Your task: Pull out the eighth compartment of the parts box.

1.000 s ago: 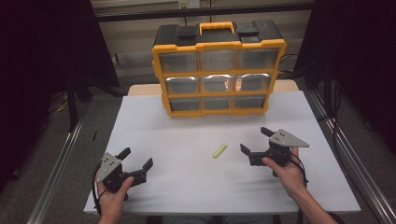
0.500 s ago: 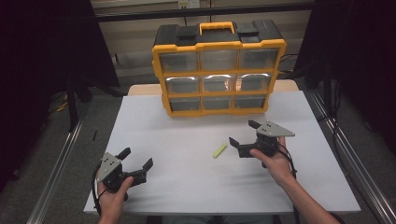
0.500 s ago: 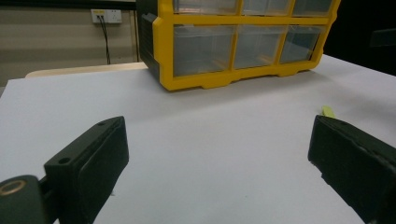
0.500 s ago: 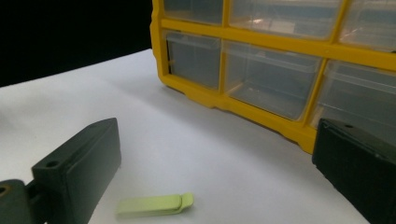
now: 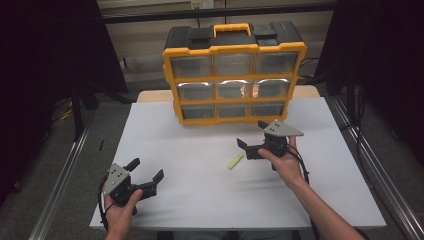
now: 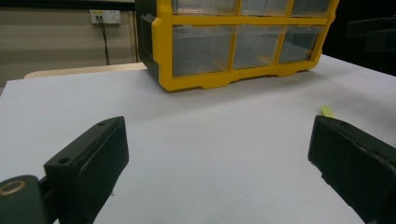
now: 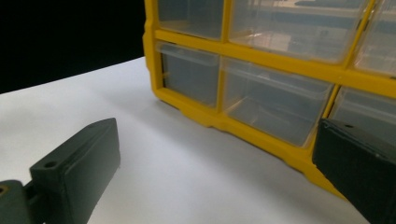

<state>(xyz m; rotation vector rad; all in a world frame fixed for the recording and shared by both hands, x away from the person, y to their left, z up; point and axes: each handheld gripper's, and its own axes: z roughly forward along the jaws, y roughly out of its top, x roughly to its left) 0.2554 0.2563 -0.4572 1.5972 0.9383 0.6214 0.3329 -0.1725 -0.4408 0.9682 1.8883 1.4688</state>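
A yellow and black drawer organizer [image 5: 234,75] with several clear drawers stands upright at the back of the white table [image 5: 190,145]. A small yellow-green strip [image 5: 235,161] lies flat on the table in front of it. My right gripper [image 5: 251,134] is open, held just right of and slightly beyond the strip, pointing left along the organizer's bottom row. Its own view has the lower drawers [image 7: 271,102] close ahead between open jaws. My left gripper [image 5: 146,169] rests open near the front left edge, with nothing between its jaws. The left gripper view shows the organizer [image 6: 233,46] and the strip [image 6: 327,111] beyond.
Metal rails [image 5: 65,165] run along both sides of the table. Dark curtains hang left and right. A wall socket [image 6: 105,17] is behind the table. Bare table surface lies between the two grippers.
My right gripper has moved left and away from the person, closer to the organizer and past the strip. The left gripper has stayed put.
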